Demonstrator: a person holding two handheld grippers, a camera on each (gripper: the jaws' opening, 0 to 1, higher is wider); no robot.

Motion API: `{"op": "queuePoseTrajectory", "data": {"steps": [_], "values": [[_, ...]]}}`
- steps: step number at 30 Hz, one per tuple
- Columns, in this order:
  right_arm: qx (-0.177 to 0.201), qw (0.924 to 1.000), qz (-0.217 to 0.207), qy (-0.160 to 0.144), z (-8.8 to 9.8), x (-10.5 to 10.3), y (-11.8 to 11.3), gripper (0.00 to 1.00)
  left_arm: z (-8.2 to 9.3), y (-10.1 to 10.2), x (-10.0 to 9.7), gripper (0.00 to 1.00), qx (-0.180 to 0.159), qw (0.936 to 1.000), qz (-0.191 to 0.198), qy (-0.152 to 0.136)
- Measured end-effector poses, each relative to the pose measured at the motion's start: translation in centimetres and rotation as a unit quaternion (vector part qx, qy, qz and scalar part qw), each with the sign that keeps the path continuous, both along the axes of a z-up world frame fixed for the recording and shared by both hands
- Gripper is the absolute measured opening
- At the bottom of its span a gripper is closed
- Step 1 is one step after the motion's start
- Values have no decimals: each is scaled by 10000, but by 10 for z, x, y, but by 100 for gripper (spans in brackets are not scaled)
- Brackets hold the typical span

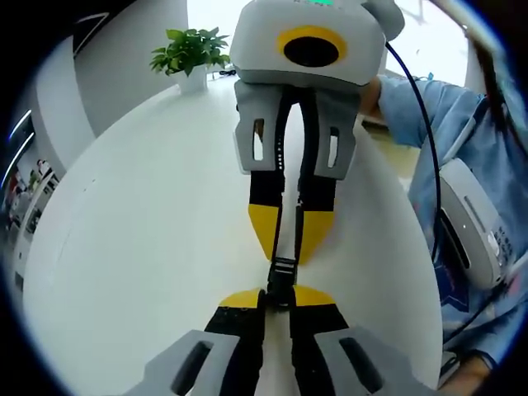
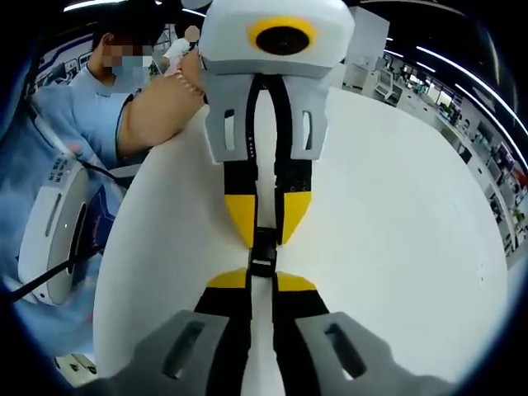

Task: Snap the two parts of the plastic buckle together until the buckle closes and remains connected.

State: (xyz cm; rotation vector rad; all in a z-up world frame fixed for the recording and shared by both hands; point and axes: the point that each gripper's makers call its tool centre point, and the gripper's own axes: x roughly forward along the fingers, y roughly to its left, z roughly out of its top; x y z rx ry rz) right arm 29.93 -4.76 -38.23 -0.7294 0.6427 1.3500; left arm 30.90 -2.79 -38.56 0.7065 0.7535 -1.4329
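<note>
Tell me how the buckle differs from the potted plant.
The buckle is black; the plant is green, in a white pot. The buckle is pinched between the left gripper and the right gripper; the plant stands untouched, well away from both. Both are above the white table.

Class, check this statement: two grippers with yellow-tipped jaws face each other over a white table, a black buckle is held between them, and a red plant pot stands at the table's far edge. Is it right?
One detail is wrong: the plant pot is white, not red, as the left gripper view shows. The rest stands: the left gripper and right gripper face each other over the white table with the black buckle between them.
</note>
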Motion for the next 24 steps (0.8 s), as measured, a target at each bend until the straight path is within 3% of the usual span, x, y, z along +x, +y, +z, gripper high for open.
{"op": "queuePoseTrajectory", "data": {"steps": [24], "values": [[-251,9996,93,-73,-3,14,-3,10,-1,-10,2,9,-62,10000,1,-5]]}}
